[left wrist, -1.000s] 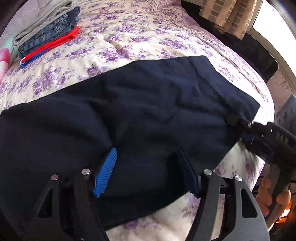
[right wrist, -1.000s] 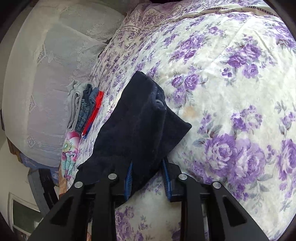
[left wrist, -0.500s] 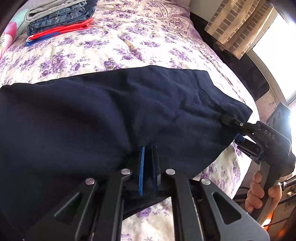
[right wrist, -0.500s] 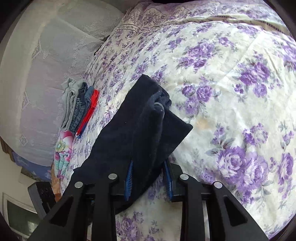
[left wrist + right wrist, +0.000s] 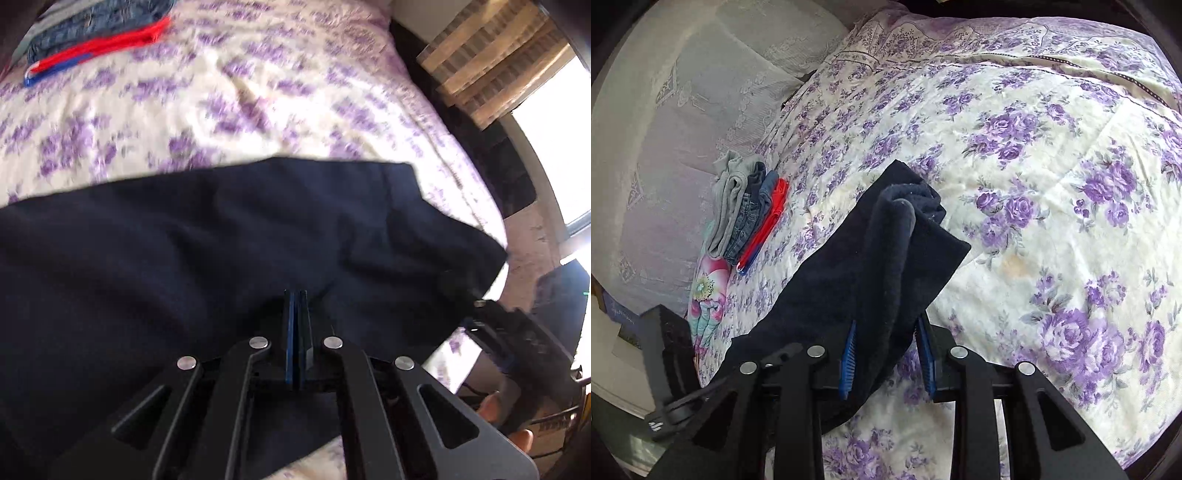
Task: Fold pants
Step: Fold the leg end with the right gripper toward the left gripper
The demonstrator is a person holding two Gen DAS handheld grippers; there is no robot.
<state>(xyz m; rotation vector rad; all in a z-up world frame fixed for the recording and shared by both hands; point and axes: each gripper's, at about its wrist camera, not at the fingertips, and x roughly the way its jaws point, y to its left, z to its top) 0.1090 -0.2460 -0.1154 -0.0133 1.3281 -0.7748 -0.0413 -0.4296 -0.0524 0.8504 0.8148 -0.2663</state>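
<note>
Dark navy pants point(image 5: 221, 240) lie spread across the floral bedspread point(image 5: 258, 92). My left gripper point(image 5: 295, 295) is shut, its blue pads pressed together on the pants' near edge, and the cloth puckers around the tips. In the right wrist view a thick bunched end of the pants point(image 5: 886, 258) runs between the blue pads of my right gripper point(image 5: 886, 325), which is shut on it and holds it above the bed. The right gripper point(image 5: 480, 314) also shows at the pants' right corner, with a person's fingers on its handle.
A stack of folded clothes point(image 5: 746, 210), grey, denim and red, sits near the bed's far side beside a colourful pillow point(image 5: 709, 295). A lace-covered surface point(image 5: 665, 147) borders that side. The bed's right edge drops off by a curtain point(image 5: 480, 62) and a bright window.
The left gripper's jaws went from wide open to shut on the pants' near edge, and that view shifted over the bed. The right gripper raised its bunched end slightly.
</note>
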